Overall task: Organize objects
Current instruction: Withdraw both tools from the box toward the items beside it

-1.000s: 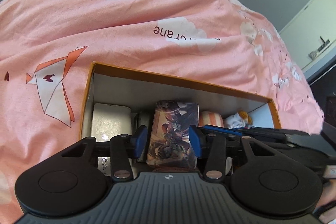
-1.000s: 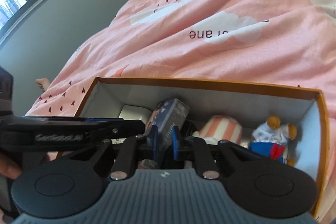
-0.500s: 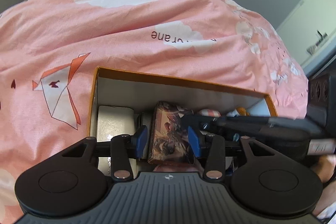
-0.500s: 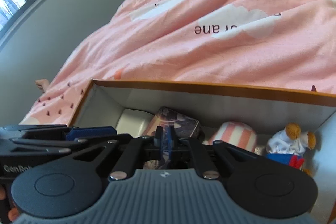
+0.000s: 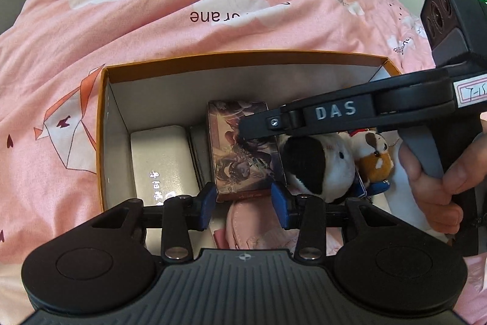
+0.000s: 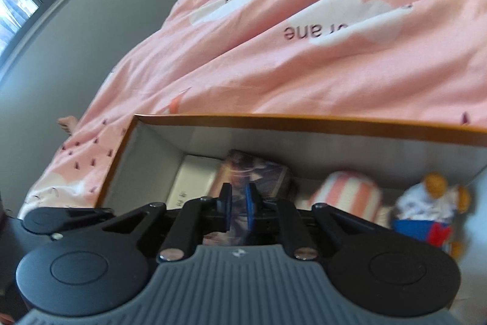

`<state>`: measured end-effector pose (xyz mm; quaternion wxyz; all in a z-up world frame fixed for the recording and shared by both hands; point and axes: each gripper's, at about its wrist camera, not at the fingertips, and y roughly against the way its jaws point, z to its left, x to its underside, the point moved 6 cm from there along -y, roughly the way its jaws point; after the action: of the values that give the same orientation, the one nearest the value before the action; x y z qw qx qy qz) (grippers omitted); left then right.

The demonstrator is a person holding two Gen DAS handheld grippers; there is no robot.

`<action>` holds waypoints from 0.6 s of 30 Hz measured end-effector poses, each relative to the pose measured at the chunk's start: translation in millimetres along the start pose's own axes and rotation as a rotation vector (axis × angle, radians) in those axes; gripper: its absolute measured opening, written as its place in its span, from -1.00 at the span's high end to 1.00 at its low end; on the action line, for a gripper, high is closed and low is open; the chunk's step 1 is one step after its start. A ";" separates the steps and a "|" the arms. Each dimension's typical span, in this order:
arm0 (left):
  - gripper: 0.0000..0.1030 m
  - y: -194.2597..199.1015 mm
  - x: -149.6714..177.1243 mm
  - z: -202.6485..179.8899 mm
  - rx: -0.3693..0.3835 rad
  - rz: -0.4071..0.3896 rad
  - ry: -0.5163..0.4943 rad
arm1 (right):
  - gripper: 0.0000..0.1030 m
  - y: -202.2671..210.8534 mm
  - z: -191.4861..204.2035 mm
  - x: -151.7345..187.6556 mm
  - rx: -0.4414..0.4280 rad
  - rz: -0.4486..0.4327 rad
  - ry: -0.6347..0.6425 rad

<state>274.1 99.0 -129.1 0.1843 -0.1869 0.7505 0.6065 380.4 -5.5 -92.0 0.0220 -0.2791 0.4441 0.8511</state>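
Step in hand, as I judged it: seating the card box (image 5: pixel 243 148) inside the orange box (image 5: pixel 243 57) on the bed (image 5: pixel 152 29). Most of the sorting looked done, since the box already held several items.

Left gripper (image 5: pixel 243 201): jaws had just been closing, with the card box between them. The blue pads sat at the pack's near corners, apparently touching both sides, so I read it as gripping the card box. From the gripper the pack ran toward 12 o'clock, standing on its long edge.

Right gripper (image 6: pixel 238 207): closed, with nothing visibly held. The left view showed its tip resting against the pack's upper right corner, at about 1 o'clock from the left gripper. A hand (image 5: pixel 432 181) held its handle at 3 o'clock.

Around the pack: white case (image 5: pixel 161 160) just beside at 9 o'clock, panda plush (image 5: pixel 316 160) touching at 3 o'clock, small bear (image 5: pixel 374 154) beyond it. The striped cup (image 6: pixel 350 197) showed only in the right view.

Next move likely called for nudging the pack upright and snug against the white case, then letting go and lifting straight out without dragging the plush.
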 end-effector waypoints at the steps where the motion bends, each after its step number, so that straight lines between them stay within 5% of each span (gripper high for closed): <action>1: 0.07 -0.2 0.0 -0.1 -0.003 -0.003 0.000 | 0.83 -1.5 1.6 0.1 -0.002 -0.003 0.002; 6: 0.11 -2.5 0.0 -0.3 -0.011 -0.004 -0.008 | 0.70 5.7 3.9 -1.8 0.024 -0.036 -0.001; 9: 0.11 -3.3 0.6 -0.9 -0.009 -0.001 -0.014 | 0.19 15.4 -3.4 -5.4 0.094 -0.056 -0.003; 14: 0.01 -3.0 2.5 -2.9 -0.008 0.015 -0.025 | 0.20 -2.3 -12.8 -1.1 0.057 0.041 -0.036; 18: 0.01 -6.5 5.6 -6.1 -0.053 0.027 -0.065 | 0.42 -8.5 -5.5 -1.6 0.062 0.007 0.003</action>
<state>272.2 91.5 -136.3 0.1954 -0.1617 0.7304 0.6342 386.7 -4.3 -100.0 0.0271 -0.2781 0.4712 0.8366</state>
